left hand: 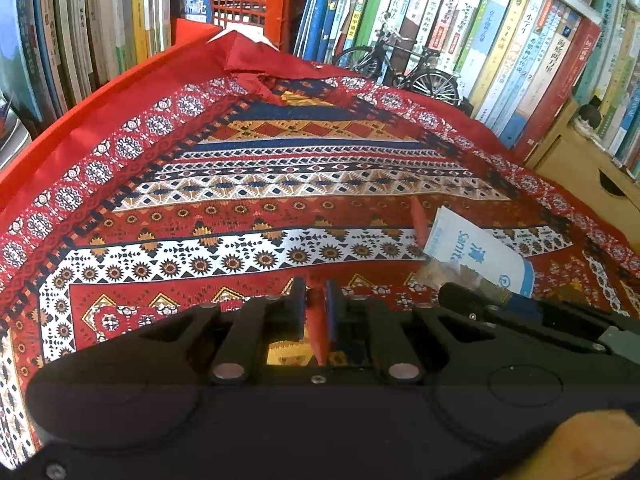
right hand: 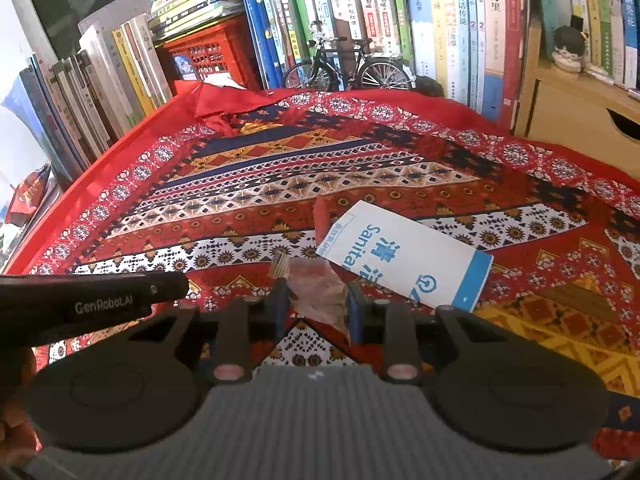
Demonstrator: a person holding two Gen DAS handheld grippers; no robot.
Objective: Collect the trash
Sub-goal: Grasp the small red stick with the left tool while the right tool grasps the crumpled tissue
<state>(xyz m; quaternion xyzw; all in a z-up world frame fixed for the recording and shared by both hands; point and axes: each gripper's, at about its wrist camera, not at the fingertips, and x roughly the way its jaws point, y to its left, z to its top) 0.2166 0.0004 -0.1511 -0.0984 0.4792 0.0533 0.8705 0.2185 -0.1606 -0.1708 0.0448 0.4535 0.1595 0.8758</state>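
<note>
Left gripper: clenched on a thin red strip that stands upright between the blue pads, above the cloth.
Right gripper: grasping a crumpled clear wrapper, pinkish-brown against the cloth; both pads press its sides.
White packet: flat on the cloth just beyond the right gripper, white with a blue end band. Blue print reads "Sanita…", the rest cut off by the wrapper; large Chinese characters beside it, and a round blue logo near the band.
Second red scrap: lies at the packet's far left corner, touching its edge.
Cloth: red, patterned in bands of diamonds, suns and flowers, blue, white and gold; far corner folded back, showing a plain red underside.
Writing on tools: "GenRobot.AI" in white on the black arm of the left gripper as seen from the right wrist view.
Background: rows of books with Chinese spine titles, too small to read with certainty; a red plastic crate; a small model bicycle; a wooden drawer box.
Person: an orange sleeve at the lower right of the left wrist view.
</note>
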